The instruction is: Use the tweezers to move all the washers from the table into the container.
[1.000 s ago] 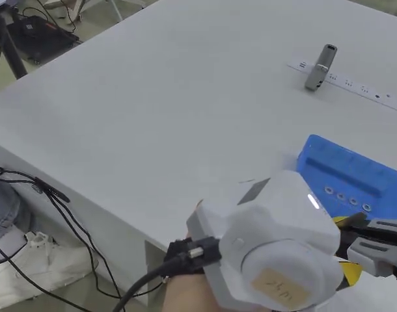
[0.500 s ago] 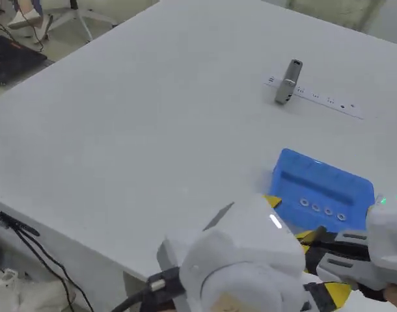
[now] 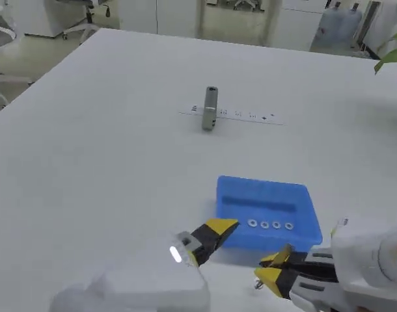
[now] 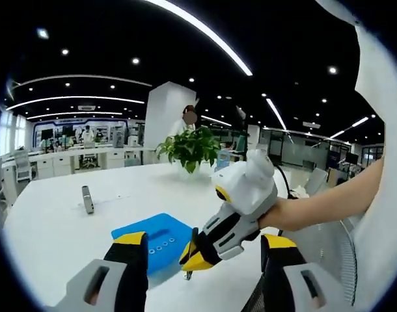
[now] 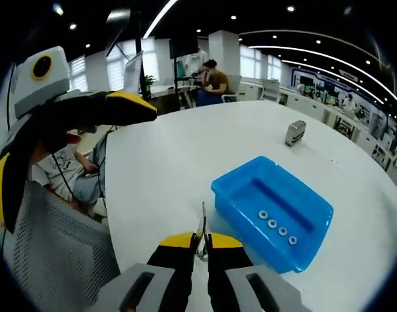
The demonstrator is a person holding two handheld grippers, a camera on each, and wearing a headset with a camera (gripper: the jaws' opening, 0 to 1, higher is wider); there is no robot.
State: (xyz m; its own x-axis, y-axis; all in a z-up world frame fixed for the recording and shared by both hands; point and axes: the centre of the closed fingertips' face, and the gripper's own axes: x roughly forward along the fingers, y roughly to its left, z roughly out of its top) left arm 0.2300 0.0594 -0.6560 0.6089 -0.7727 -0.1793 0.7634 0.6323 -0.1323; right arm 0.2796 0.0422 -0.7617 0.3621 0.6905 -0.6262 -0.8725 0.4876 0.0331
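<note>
Tweezers (image 5: 202,224) stand pinched between the clenched jaws of the right gripper (image 5: 202,242), tips aimed at the near left corner of the blue container (image 5: 296,250); whether they carry a washer I cannot tell. To its left the left gripper (image 3: 215,231) hangs with jaws spread, empty. Four washers (image 5: 276,227) lie in a row inside the container. Farther off, a grey device (image 3: 210,108) rests on the table (image 3: 120,149). No washer is visible on the tabletop, so the job looks nearly done; next comes checking for strays.
</note>
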